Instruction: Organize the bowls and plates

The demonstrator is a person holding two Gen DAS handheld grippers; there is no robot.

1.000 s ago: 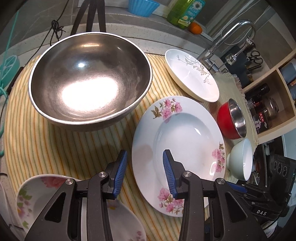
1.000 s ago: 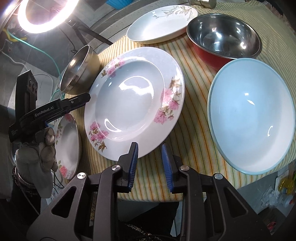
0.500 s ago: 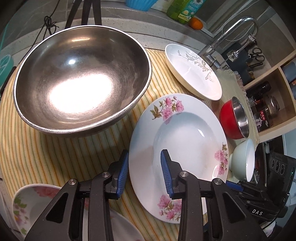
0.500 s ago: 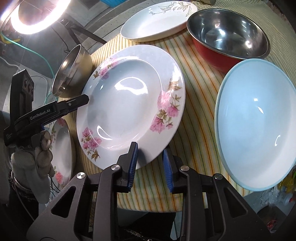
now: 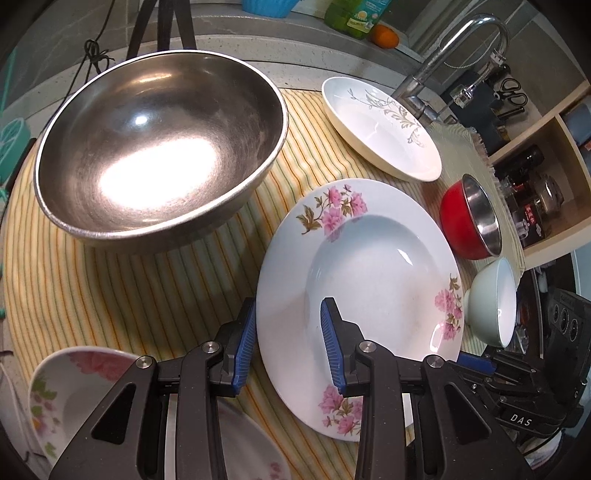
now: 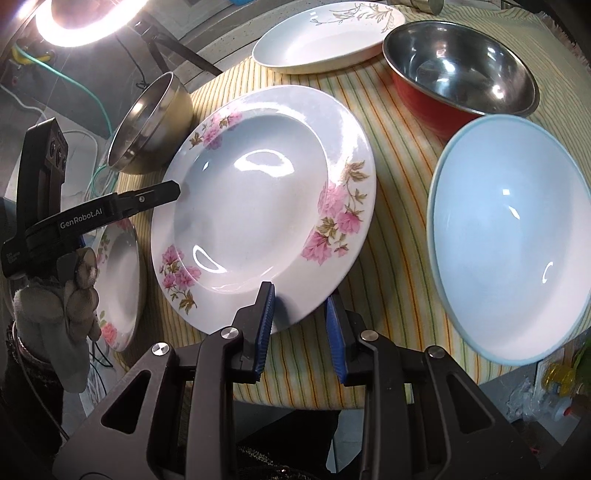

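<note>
A large pink-flowered plate (image 5: 369,295) (image 6: 258,206) lies on the striped cloth (image 5: 147,288). My left gripper (image 5: 288,343) is open with its jaws astride the plate's near-left rim. My right gripper (image 6: 299,317) is open with its jaws astride the opposite rim. A big steel bowl (image 5: 159,147) (image 6: 151,125) stands left of the plate. A white leaf-pattern plate (image 5: 380,129) (image 6: 325,37), a red steel bowl (image 5: 472,218) (image 6: 461,74) and a pale blue bowl (image 5: 495,302) (image 6: 513,236) stand around it.
A smaller flowered plate (image 5: 74,398) (image 6: 118,280) sits at the cloth's edge by my left gripper. A tap (image 5: 447,55), a shelf with jars (image 5: 535,199), a ring light (image 6: 85,18) and a tripod leg (image 5: 166,22) border the cloth.
Both grippers have moved forward, so their open jaws now straddle opposite rims of the large flowered plate. The dishes have not moved.
</note>
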